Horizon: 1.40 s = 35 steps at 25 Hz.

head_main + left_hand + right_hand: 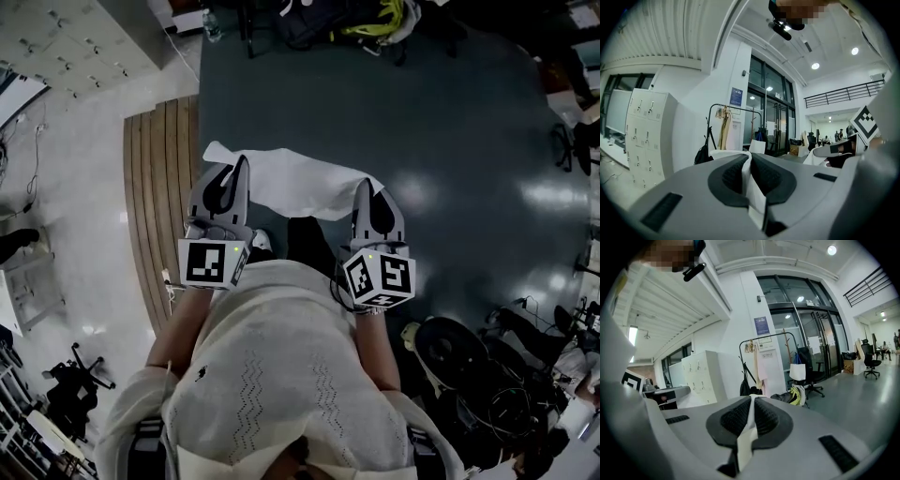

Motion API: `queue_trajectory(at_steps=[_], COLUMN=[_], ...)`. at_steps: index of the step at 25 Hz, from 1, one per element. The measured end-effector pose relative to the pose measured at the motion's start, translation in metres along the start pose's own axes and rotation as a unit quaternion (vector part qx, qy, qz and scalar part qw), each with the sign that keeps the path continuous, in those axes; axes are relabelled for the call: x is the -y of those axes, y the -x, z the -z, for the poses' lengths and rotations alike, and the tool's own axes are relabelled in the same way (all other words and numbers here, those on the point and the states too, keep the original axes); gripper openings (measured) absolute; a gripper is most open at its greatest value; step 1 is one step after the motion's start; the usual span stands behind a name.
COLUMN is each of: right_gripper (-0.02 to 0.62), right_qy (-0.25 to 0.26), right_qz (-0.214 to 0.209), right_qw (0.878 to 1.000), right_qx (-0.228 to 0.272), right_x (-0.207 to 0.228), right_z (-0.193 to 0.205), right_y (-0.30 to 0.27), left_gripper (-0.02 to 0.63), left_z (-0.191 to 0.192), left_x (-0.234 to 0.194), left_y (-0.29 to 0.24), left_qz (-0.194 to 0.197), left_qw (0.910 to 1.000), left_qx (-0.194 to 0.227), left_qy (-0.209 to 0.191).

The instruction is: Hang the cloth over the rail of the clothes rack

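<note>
In the head view, the white rectangular fabric cloth (292, 184) is stretched out flat between the two grey handheld grippers, held up in front of the person over the dark grey floor (450, 122). The left gripper (236, 176) pinches one end of the cloth and the right gripper (368, 195) the other. No rack shows in this view, so the cloth hangs on nothing but the jaws.

In the left gripper view, the jaws are clamped together on a fold of the cloth, which runs up between the ribbed black pads. The black metal clothes rack (736, 107) stands well ahead by the glass doors, with garments hanging near one end of its rail.

In the right gripper view, the jaws are likewise pressed shut on a strip of the cloth. The same rack shows well apart from the gripper, across the floor.

My judgement is that pickup and spreading are done. What is left is carrying the cloth to the rack, draping it over the rail and letting go.
</note>
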State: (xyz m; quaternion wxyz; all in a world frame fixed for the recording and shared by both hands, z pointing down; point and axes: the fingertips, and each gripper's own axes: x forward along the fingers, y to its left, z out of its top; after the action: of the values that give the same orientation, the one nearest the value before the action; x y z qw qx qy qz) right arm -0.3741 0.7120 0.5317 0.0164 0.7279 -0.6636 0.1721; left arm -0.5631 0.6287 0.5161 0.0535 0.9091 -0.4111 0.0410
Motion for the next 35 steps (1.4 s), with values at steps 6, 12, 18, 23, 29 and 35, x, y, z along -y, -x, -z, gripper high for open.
queue_trajectory(at_steps=[6,12,18,23,29,35], right_gripper=[0.020,0.020,0.021,0.021,0.020,0.020], right_qy=[0.001,0.015,0.012,0.007,0.011,-0.002], right_qz=[-0.023,-0.056,-0.065,-0.052,-0.019,0.028], right_qw=[1.000,0.998,0.998,0.998,0.999,1.000], right_qx=[0.007,0.007,-0.007,-0.016,-0.027,-0.012], right_x=[0.056,0.111,0.151,0.169,0.201,0.244], right_z=[-0.045,-0.087,-0.096,-0.103,-0.112,-0.164], right_y=[-0.087,-0.148,-0.194,-0.238,-0.310,-0.402], left_gripper=[0.021,0.021,0.021,0.021,0.021,0.021], left_z=[-0.024,-0.046,-0.030,-0.033,-0.021,-0.050], left_x=[-0.012,0.002,0.013,-0.007,-0.029,-0.057], left_y=[-0.103,-0.188,-0.239,-0.289,-0.387,-0.512], left_qz=[-0.028,-0.050,-0.058,-0.055,-0.023,0.028], left_qw=[0.9995,0.9982,0.9982,0.9984,0.9994,0.9994], left_qx=[0.010,0.026,0.000,-0.003,-0.023,-0.011], left_qy=[-0.014,-0.019,-0.012,-0.010,-0.007,-0.017])
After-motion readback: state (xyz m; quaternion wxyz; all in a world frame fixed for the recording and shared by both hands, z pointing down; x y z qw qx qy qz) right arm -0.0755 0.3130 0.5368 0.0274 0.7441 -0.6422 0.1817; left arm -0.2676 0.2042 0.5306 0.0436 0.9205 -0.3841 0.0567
